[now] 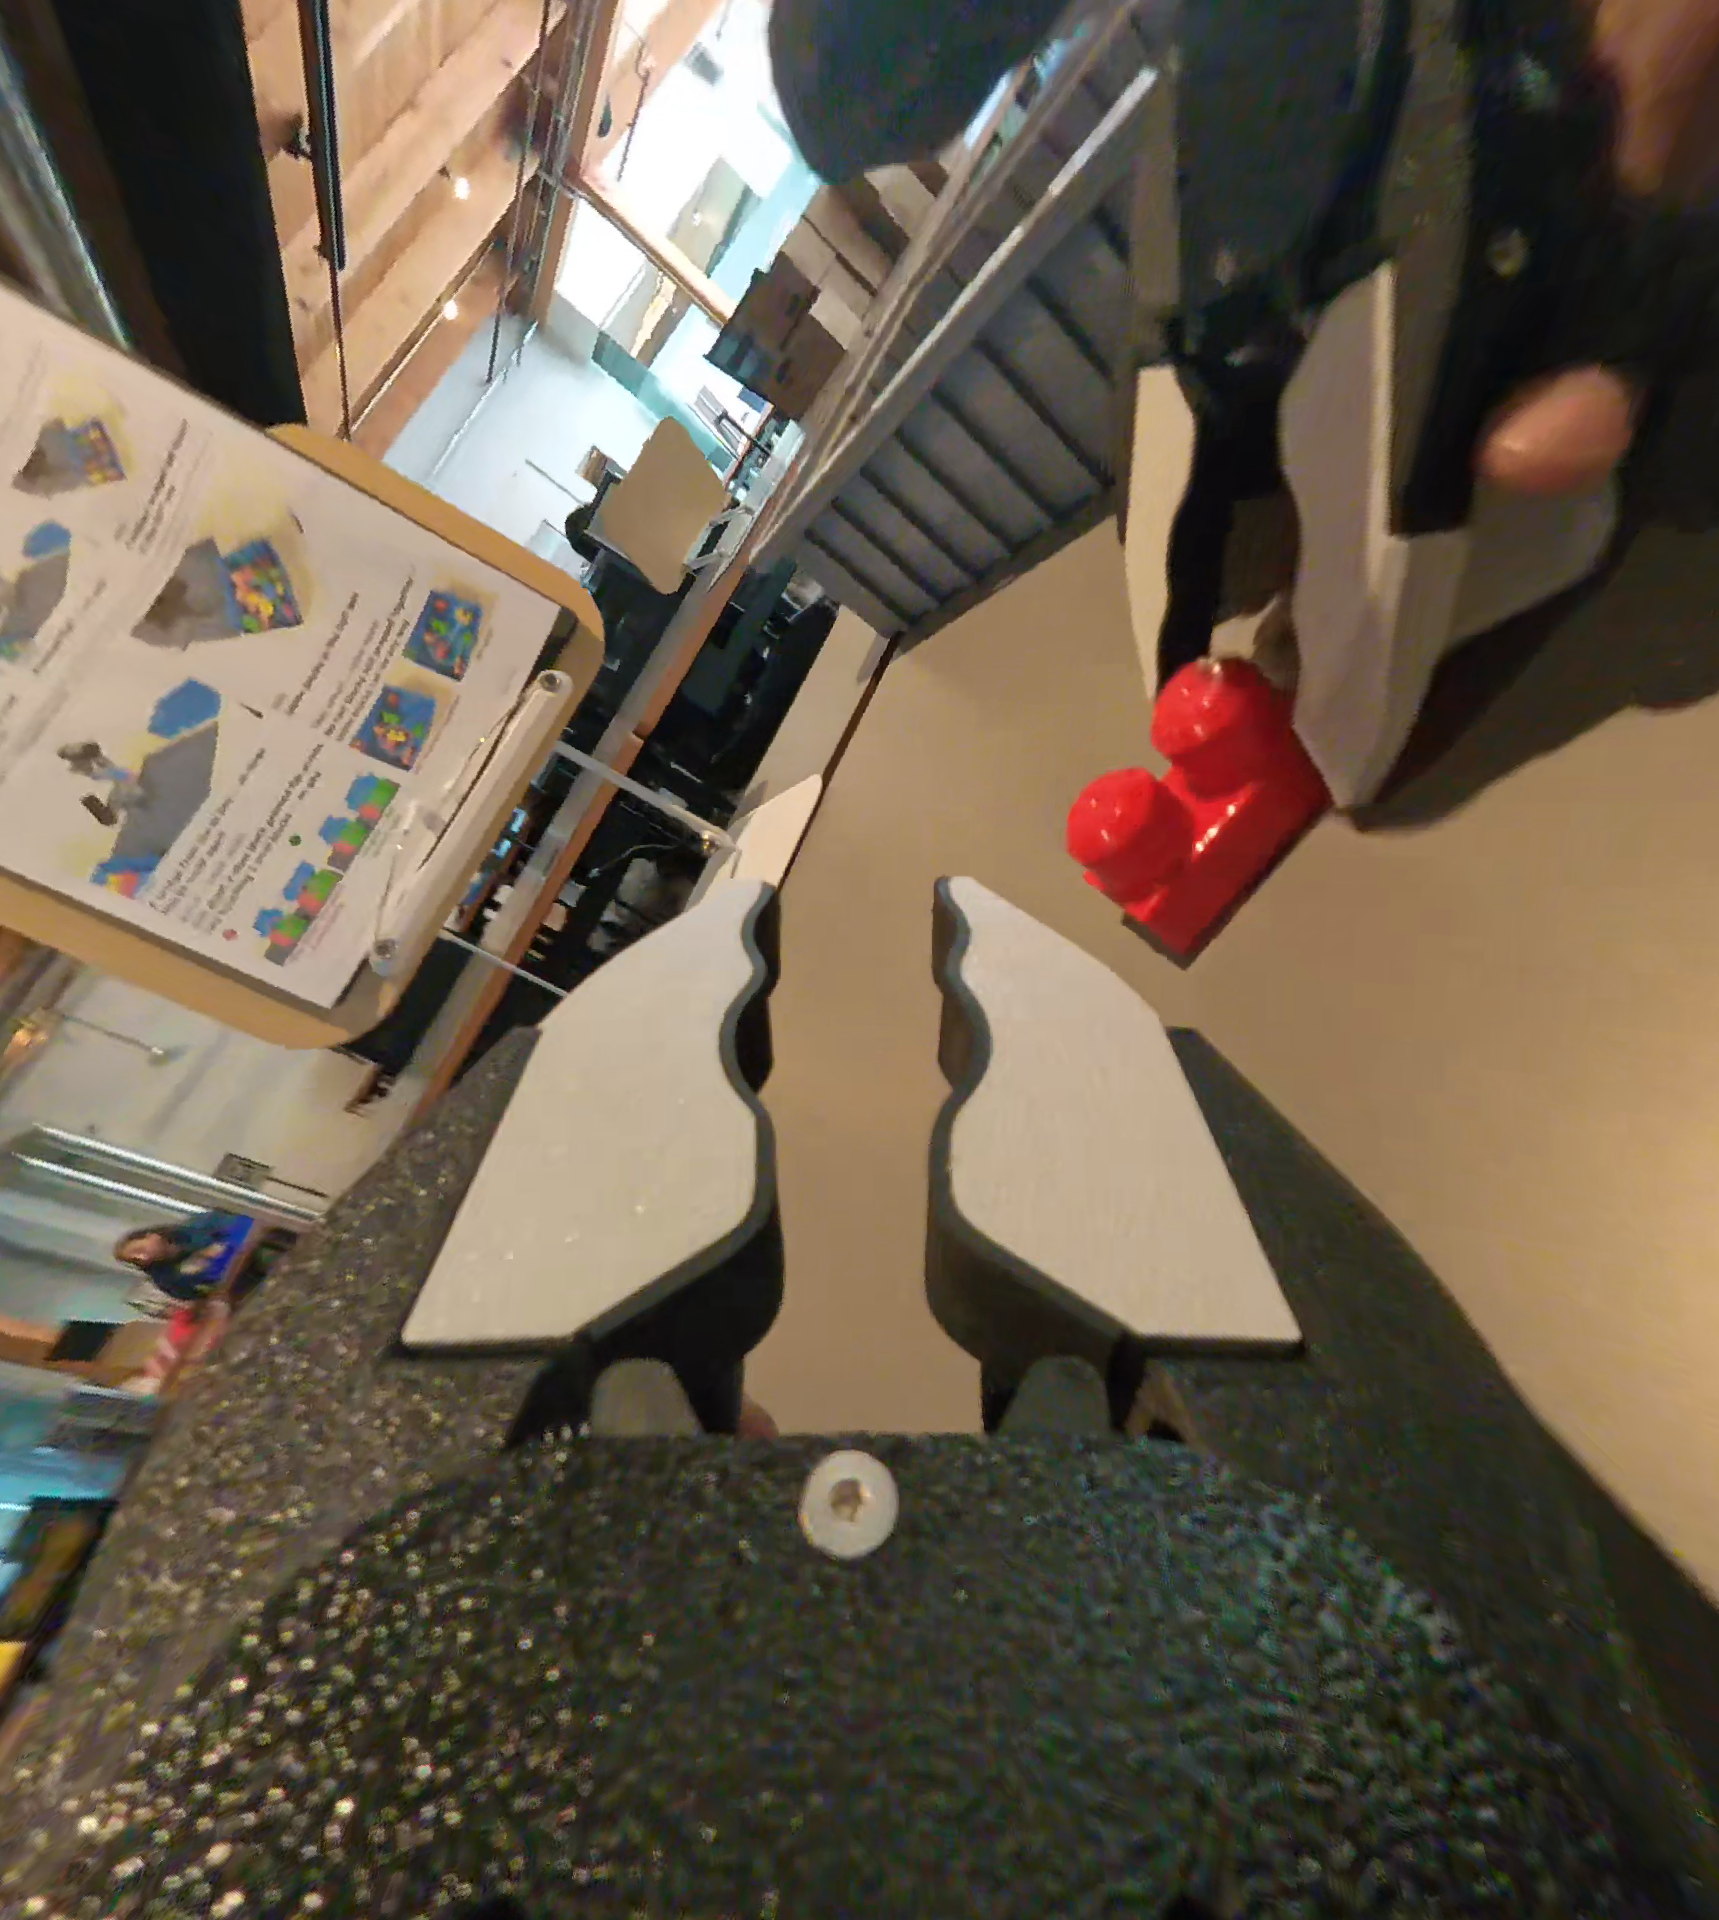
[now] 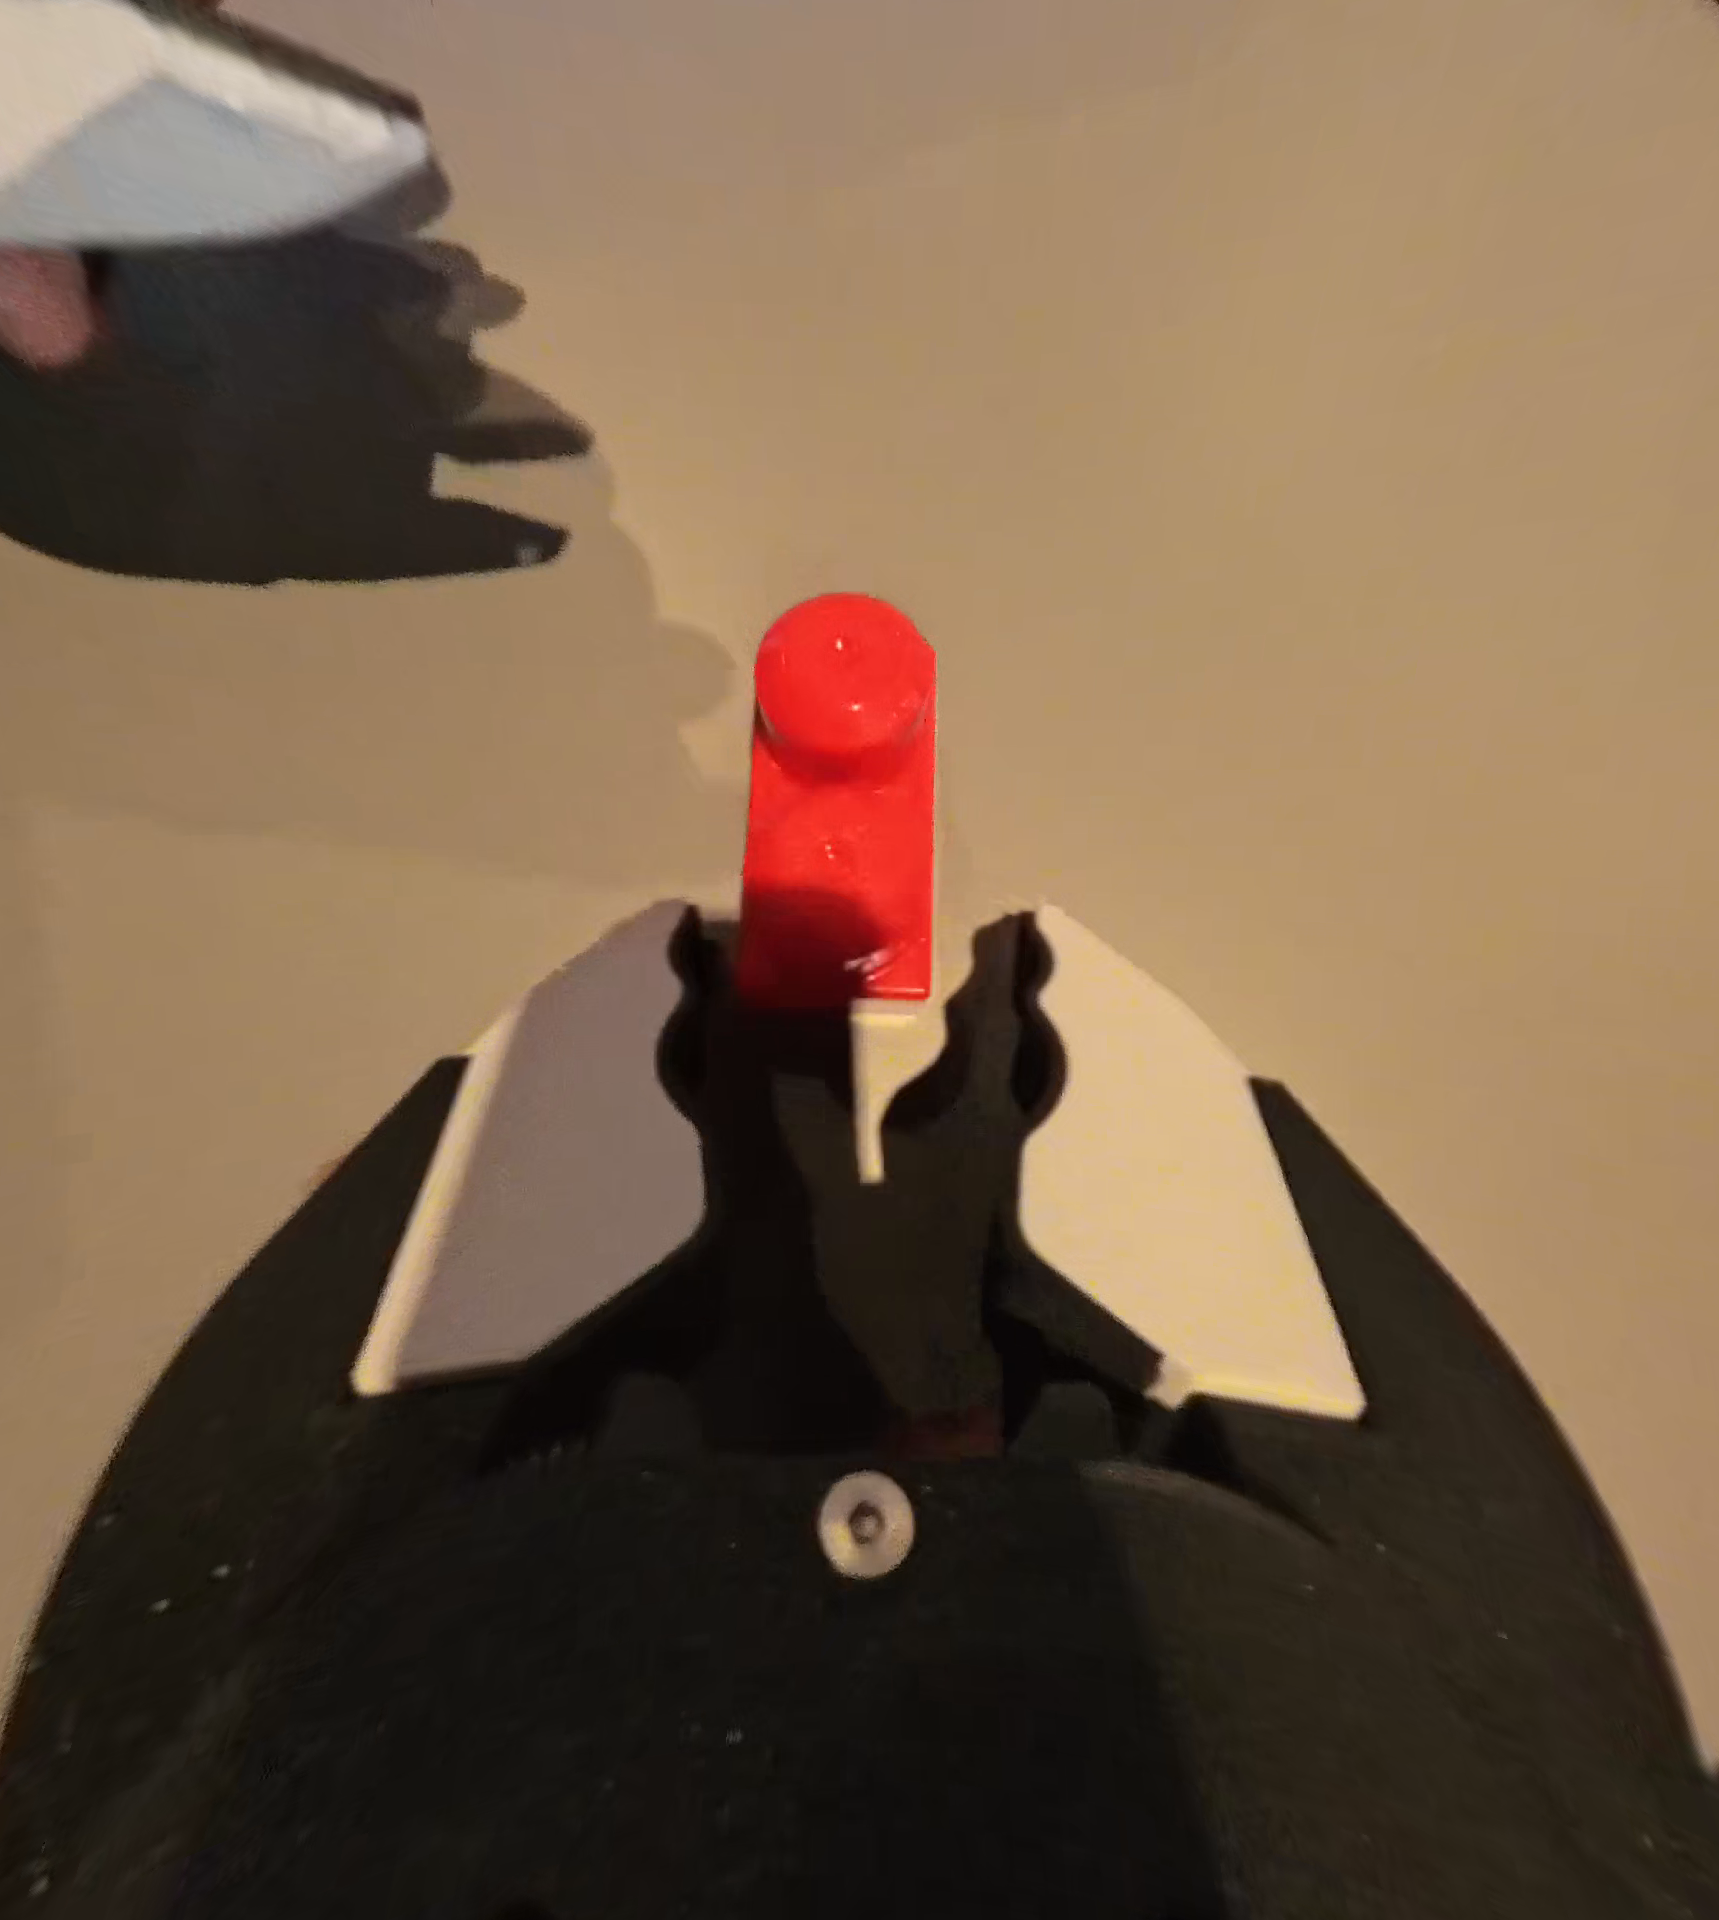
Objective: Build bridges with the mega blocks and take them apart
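Currently, treat the grip as marginal. Note the right gripper (image 2: 855,956) closed on one end of the red block (image 2: 839,821), with the far stud and most of the body projecting past the fingertips. Judging from the left wrist view, take the block as carried clear of the tan table (image 1: 1354,1247), tilted, studs pointing away from the fingers. Note the left gripper (image 1: 855,1039) standing apart and empty, just below and beside the block.

Hazards:

- Pivot in the grip. Expect rotation about the clamped end if the free end meets anything, since only a short length sits between the pads.
- Drop. Avoid quick wrist motion; the smooth, glossy plastic looks likely to slide out of a light clamp.
- Collision. Keep the two grippers apart during approach; a knock from the left fingers could dislodge the block.
- Misplacement. Cannot see any other blocks or a partial bridge in either view, so confirm the target before lowering.
- Jammed seating. Level the block before pressing down; a tilted base probably will not engage studs squarely.
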A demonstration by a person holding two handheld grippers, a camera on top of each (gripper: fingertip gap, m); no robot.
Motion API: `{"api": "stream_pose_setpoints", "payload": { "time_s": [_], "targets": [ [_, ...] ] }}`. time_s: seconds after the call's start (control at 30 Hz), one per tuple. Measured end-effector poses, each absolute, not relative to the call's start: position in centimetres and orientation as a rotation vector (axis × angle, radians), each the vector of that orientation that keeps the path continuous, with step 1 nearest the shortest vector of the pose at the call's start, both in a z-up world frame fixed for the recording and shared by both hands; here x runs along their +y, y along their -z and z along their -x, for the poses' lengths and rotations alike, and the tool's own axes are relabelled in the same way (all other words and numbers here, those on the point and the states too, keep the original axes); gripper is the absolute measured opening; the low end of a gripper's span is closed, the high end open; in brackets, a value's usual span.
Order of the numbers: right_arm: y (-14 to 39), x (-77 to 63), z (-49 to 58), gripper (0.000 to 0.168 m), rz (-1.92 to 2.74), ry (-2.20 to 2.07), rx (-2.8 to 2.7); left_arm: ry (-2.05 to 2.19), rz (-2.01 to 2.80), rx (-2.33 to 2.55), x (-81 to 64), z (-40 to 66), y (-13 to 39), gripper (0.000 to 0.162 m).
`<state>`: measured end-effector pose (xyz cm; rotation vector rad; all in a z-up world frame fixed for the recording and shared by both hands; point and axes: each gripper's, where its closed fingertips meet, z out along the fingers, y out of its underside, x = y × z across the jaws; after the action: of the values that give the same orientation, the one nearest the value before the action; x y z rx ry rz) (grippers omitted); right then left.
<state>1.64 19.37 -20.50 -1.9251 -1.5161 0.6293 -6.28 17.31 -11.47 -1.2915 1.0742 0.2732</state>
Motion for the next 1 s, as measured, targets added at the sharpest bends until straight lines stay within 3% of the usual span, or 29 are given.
{"api": "stream_pose_setpoints", "payload": {
  "time_s": [0.07,0.17,0.3,0.5,0.6,0.77,1.0],
  "targets": [
    [20.3,19.3,-1.8,0.074,1.897,-0.628,-1.523,-0.167,1.342,0.994,16.8,6.6,10.5,0.032],
    [19.2,19.0,-2.3,0.083,1.832,-0.682,-1.493,0.027,1.471,0.809,15.2,8.7,8.2,0.036],
    [15.3,18.2,-2.4,0.081,1.682,-0.812,-1.401,0.141,1.626,0.606,11.2,15.6,3.4,0.043],
    [10.5,12.0,1.8,0.068,1.438,-1.057,-1.446,-0.311,1.901,0.428,8.9,33.4,-1.9,0.041],
    [12.4,7.8,5.3,0.067,1.433,-1.148,-1.58,-0.317,2.072,0.451,10.3,38.8,-0.2,0.043],
    [16.8,3.3,8.2,0.063,1.445,-1.148,-1.81,-0.323,2.343,0.748,14.1,45.2,7.0,0.041],
    [16.8,4.1,10.2,0.056,1.497,-1.176,-1.778,-0.477,2.706,0.593,20.1,53.3,14.6,0.05]
  ]
}}
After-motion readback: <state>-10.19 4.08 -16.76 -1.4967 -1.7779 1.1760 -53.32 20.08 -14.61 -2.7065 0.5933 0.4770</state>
